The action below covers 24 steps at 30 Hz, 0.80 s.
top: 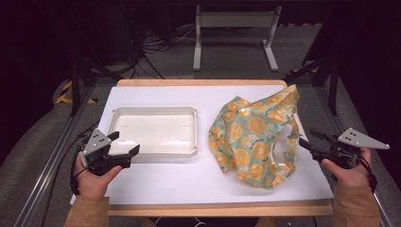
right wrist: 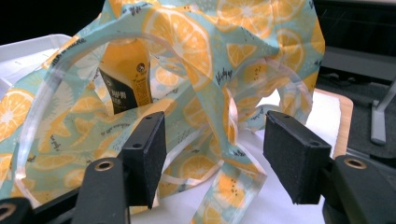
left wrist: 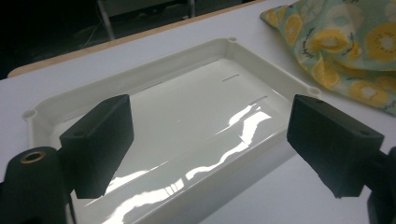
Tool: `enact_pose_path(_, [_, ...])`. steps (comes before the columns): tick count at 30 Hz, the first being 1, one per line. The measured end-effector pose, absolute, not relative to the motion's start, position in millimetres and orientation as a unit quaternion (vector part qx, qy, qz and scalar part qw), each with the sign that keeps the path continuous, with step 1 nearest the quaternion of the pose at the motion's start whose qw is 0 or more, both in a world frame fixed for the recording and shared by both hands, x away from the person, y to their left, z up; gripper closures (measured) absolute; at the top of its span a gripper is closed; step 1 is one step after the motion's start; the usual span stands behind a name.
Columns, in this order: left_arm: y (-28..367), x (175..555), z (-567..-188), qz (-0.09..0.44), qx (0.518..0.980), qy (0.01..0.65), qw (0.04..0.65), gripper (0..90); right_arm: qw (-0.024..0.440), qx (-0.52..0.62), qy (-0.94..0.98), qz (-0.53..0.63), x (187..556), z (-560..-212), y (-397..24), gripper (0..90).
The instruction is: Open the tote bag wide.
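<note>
A fabric bag [top: 255, 137] printed with orange slices on pale green lies slumped on the right half of the white table, with clear plastic handles. Through its mouth, in the right gripper view, a yellow-and-black packet [right wrist: 125, 79] stands inside the bag [right wrist: 201, 60]. My right gripper [top: 309, 138] hovers just right of the bag, jaws open and empty, pointing at its handles [right wrist: 233, 126]. An empty white tray [top: 153, 131] sits left of centre. My left gripper [top: 125, 143] stands open at the tray's near left corner, nothing between its jaws, looking across the tray [left wrist: 187, 107].
The table top [top: 189, 184] is white with a wooden front edge. Behind the table stand a white metal frame [top: 234, 28] and dark cables on the floor. Black stand legs flank both sides.
</note>
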<state>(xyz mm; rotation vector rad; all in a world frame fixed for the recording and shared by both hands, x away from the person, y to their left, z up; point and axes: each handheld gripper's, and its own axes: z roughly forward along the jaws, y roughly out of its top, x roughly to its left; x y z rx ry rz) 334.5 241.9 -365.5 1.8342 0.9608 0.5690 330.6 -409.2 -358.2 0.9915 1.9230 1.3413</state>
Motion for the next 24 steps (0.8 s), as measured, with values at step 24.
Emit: enact_pose_path(24, [246.8,334.4,-366.9,0.193,0.729,0.395,0.524,15.9,0.282,0.389,0.713,0.511,351.6,-381.2,-409.3,35.7])
